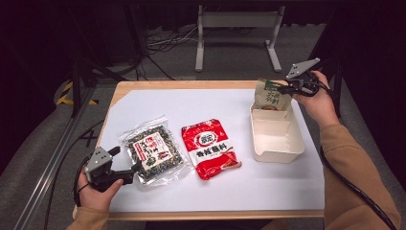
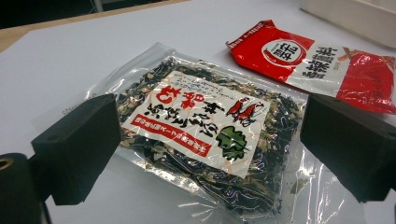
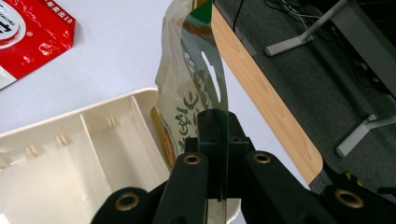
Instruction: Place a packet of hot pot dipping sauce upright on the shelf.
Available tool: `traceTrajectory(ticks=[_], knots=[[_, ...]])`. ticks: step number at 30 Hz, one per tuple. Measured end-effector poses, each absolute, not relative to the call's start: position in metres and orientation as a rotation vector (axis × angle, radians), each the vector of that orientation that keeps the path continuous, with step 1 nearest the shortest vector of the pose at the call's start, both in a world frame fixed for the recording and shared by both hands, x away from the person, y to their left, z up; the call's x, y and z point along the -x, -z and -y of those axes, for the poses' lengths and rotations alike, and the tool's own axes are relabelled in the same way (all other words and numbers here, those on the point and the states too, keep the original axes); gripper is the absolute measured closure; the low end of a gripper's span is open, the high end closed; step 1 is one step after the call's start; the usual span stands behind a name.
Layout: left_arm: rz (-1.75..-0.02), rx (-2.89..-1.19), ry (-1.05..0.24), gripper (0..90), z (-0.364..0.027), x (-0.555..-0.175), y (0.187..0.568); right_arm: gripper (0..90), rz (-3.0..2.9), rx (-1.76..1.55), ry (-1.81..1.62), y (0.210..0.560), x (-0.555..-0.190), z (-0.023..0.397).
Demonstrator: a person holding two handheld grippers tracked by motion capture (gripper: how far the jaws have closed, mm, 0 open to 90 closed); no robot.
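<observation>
right gripper (image 1: pixel 288 88) clamped beige pouch (image 1: pixel 271 96) over far end of tray (image 1: pixel 277 143) | left gripper (image 1: pixel 128 168) gaped (seaweed bag (image 1: pixel 153 153) just beyond)

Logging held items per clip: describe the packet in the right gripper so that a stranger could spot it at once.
Look at the cream tray on the right of the white mat. At its far end the right gripper pinches a beige packet by its edge, upright. The red packet and clear seaweed bag lie flat on the mat.
</observation>
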State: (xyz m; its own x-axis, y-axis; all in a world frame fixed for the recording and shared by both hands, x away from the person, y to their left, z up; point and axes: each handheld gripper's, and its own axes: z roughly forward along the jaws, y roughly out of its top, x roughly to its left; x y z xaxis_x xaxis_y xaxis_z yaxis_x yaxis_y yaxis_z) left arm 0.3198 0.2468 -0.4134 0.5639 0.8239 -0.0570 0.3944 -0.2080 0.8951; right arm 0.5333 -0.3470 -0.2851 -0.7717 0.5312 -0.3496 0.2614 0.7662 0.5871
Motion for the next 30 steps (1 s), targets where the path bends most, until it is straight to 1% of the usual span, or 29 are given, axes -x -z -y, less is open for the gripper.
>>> traceTrajectory(ticks=[7,16,17,20,23,25,26,27,28,30], knots=[[-1.000,-1.822,-0.545,5.6,-0.246,-0.320,0.414,88.0,-2.460,-0.609,-0.724,0.291,-0.534,0.346],[-1.005,-1.828,-0.548,7.0,-0.244,-0.319,0.415,84.5,-2.463,-0.630,-0.731,0.296,-0.534,0.343],[-1.007,-1.836,-0.538,8.1,-0.244,-0.319,0.415,80.8,-2.450,-0.653,-0.731,0.295,-0.533,0.343],[-1.004,-1.838,-0.531,8.3,-0.243,-0.319,0.415,78.3,-2.436,-0.676,-0.745,0.295,-0.533,0.344],[-1.000,-1.845,-0.531,8.3,-0.243,-0.319,0.415,68.1,-2.403,-0.708,-0.770,0.294,-0.531,0.347],[-0.998,-1.849,-0.531,8.3,-0.242,-0.319,0.416,59.2,-2.374,-0.726,-0.786,0.292,-0.529,0.349],[-0.998,-1.849,-0.531,8.2,-0.242,-0.319,0.416,59.2,-2.374,-0.726,-0.786,0.292,-0.529,0.349],[-1.000,-1.847,-0.531,8.2,-0.242,-0.319,0.416,56.6,-2.361,-0.735,-0.796,0.291,-0.528,0.350],[-0.998,-1.846,-0.532,7.9,-0.242,-0.320,0.416,51.3,-2.343,-0.751,-0.815,0.289,-0.527,0.352],[-0.996,-1.845,-0.533,7.6,-0.241,-0.320,0.416,46.9,-2.318,-0.758,-0.836,0.286,-0.525,0.354]])
